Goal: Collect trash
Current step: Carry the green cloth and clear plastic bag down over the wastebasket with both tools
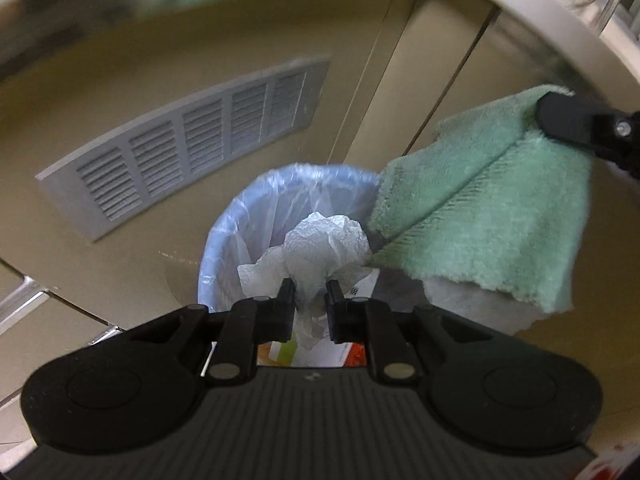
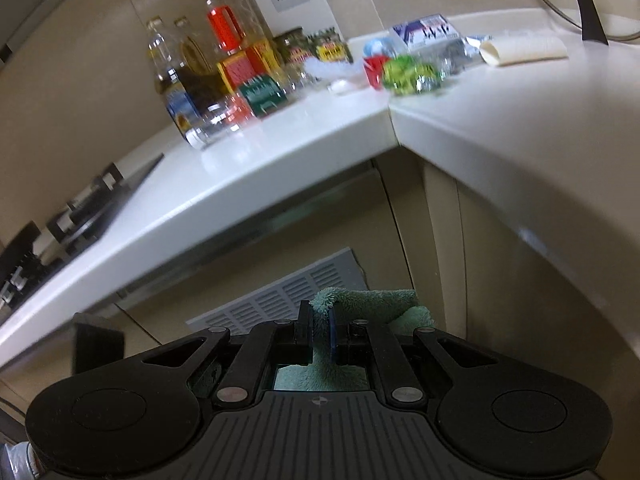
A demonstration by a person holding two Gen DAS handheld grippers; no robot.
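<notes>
Gleaming white counter (image 2: 280, 168) above right gripper (image 2: 322, 328) pinching fuzzy green cloth (image 2: 376, 300); left gripper (image 1: 310, 292) clamps crinkled tissue (image 1: 324, 240) over lined bin (image 1: 240, 220)

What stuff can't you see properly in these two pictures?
- Left wrist view: the bottom of the trash bin is hidden by the crumpled paper, the green cloth and the left gripper.
- Left wrist view: the colourful packaging in the bin is mostly covered by the gripper body.
- Right wrist view: the bottle labels and wrappers on the counter are too blurred to read.
- Right wrist view: the stove is cut off by the left edge.
</notes>
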